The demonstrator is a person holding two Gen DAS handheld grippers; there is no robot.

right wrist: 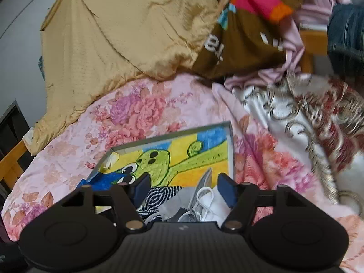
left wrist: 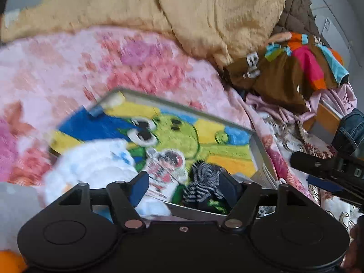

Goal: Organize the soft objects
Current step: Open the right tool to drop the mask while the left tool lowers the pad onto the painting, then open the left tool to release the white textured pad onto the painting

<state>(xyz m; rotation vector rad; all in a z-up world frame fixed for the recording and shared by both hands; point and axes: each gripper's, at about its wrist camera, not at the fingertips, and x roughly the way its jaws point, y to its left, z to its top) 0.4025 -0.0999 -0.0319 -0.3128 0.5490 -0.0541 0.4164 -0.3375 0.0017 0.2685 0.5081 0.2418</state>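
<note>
Both grippers, left gripper [left wrist: 183, 187] and right gripper [right wrist: 183, 190], spread apart, empty. Striped sock [left wrist: 204, 182] just ahead: light, floppy (pinch mid-bunch).

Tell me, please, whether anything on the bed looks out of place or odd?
Yes. A stiff framed picture of a green cartoon creature lies flat on the floral sheet, and socks and a white cloth are strewn across it. Clothes are heaped untidily behind.

- The left gripper [left wrist: 183, 187] pointed forward and slightly downward, jaws spread wide, nothing clamped between them.
- The right gripper [right wrist: 183, 188] sat likewise, jaws apart and gripping nothing.
</note>
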